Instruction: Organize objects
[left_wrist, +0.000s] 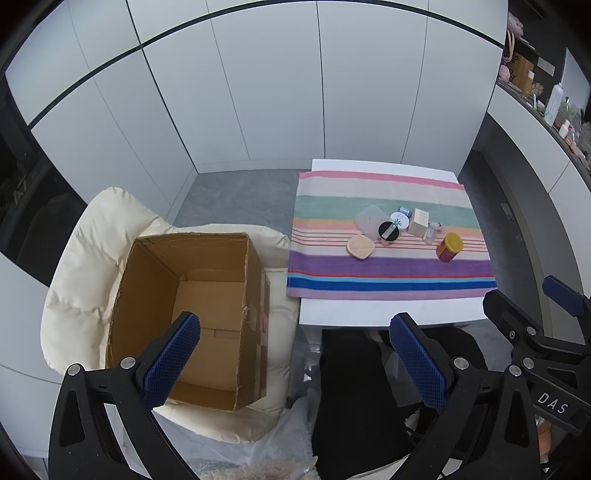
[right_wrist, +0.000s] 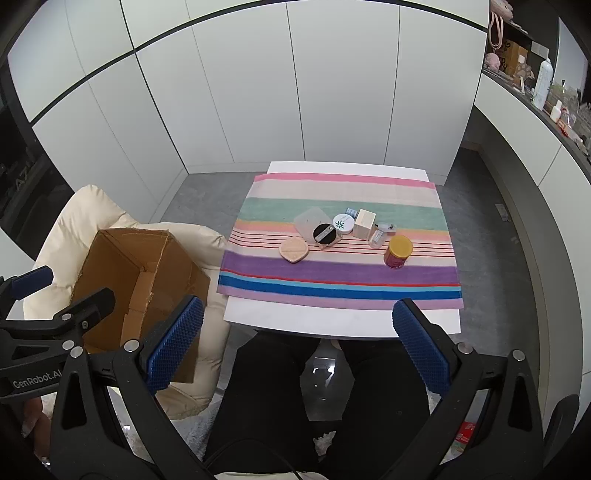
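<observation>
A striped cloth (right_wrist: 340, 275) covers a small white table (right_wrist: 332, 325). On it sit a peach puff case (right_wrist: 293, 249), a black round compact (right_wrist: 324, 233), a white round tin (right_wrist: 343, 223), a cream box (right_wrist: 364, 223), a clear lid (right_wrist: 308, 221), a small clear bottle (right_wrist: 376, 238) and a yellow-lidded red jar (right_wrist: 398, 252). An open cardboard box (left_wrist: 192, 317) rests on a cream cushioned chair (left_wrist: 85, 266) to the left. My left gripper (left_wrist: 295, 354) hangs open, its left finger over the box. My right gripper (right_wrist: 299, 343) hangs open before the table's near edge. Both hold nothing.
A person's dark-clad legs (right_wrist: 280, 398) sit under the table's near edge. White cabinet panels (right_wrist: 258, 92) stand behind the table. A cluttered counter (right_wrist: 554, 107) runs along the right. Grey floor (right_wrist: 207, 192) surrounds the table. The right gripper (left_wrist: 546, 332) shows at the left view's right edge.
</observation>
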